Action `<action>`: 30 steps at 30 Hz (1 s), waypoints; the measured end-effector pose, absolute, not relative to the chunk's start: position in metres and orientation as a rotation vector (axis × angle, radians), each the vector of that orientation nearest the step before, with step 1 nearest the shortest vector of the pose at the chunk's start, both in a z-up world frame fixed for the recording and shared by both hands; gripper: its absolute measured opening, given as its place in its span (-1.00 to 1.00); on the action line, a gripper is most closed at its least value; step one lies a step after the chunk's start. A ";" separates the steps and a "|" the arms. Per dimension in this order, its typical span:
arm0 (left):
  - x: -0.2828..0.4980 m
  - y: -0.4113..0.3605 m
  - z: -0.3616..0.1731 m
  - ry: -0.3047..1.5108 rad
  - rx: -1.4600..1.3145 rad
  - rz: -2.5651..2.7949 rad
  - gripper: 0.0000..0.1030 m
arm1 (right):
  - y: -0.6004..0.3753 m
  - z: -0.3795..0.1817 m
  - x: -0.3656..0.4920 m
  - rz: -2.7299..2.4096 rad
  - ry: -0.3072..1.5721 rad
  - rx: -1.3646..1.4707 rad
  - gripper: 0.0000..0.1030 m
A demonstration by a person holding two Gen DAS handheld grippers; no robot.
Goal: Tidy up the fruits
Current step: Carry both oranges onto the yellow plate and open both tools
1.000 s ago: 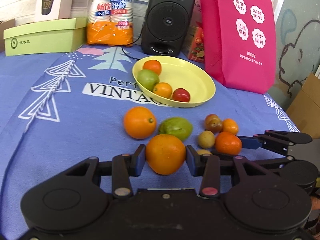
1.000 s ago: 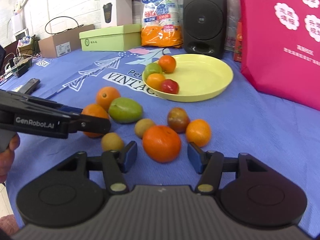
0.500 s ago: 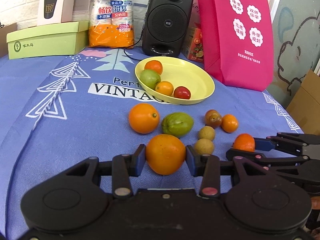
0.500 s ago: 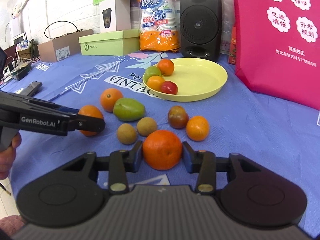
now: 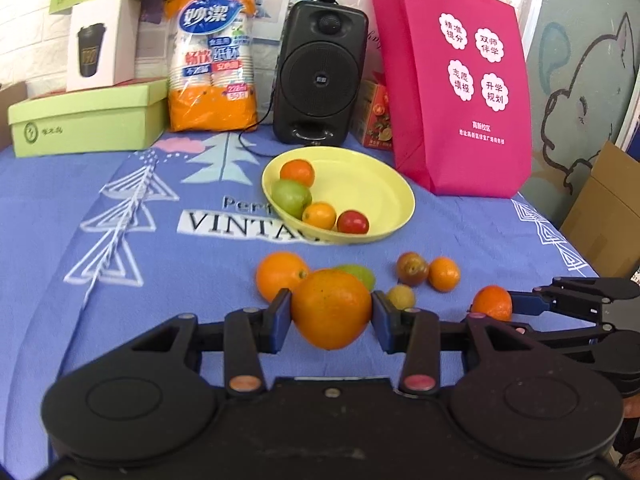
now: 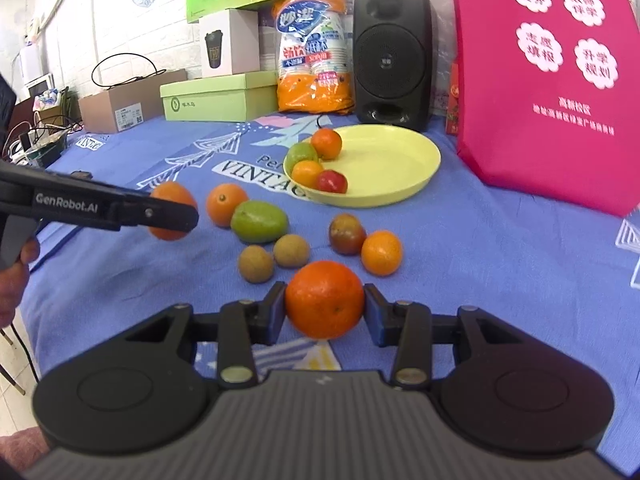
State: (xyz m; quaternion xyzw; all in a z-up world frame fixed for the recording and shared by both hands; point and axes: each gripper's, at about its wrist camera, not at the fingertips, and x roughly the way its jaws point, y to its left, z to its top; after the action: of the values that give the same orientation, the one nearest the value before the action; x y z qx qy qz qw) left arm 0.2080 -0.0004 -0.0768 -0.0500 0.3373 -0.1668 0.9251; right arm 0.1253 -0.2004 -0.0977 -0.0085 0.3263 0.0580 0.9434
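Two oranges gripped, bound for the yellow plate [image 5: 394, 200].
Left gripper [image 5: 331, 312] clamps a large orange [image 5: 331, 307]; right gripper [image 6: 324, 306], fingers just closed, holds a tangerine [image 6: 324, 300] near loose worktop fruit.

In the left wrist view, the green mango [image 5: 357, 273] at centre frame is mostly hidden behind the large orange [image 5: 331, 307]; only its upper right edge shows. The red box [image 5: 375, 115] at upper centre is partly covered by the pink bag [image 5: 460, 92]. The cardboard box [image 5: 608, 208] is cut off by the right edge.

In the right wrist view, the left gripper's arm [image 6: 96, 206] at middle left covers part of its orange [image 6: 173, 209]. The person's hand [image 6: 16, 268] is cut by the left edge. The pink bag [image 6: 552, 80] runs off the top and right edges. The clutter of cables [image 6: 36, 136] at far left is too small to make out.
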 end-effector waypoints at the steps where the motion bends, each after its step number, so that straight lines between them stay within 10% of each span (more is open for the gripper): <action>1: 0.214 -0.002 -0.075 0.694 -0.096 -0.349 -0.19 | -0.200 -0.096 0.129 0.120 0.663 -0.026 -0.23; 30: 0.419 -0.072 -0.102 0.750 -0.036 -0.388 -0.16 | -0.242 -0.109 0.303 0.128 0.697 -0.151 -0.23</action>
State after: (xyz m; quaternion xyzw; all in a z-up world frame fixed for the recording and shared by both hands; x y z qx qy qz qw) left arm 0.4192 -0.0723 -0.1023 -0.0174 0.3640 -0.1882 0.9120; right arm 0.3027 -0.2422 -0.1091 -0.0741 0.3407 0.0625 0.9352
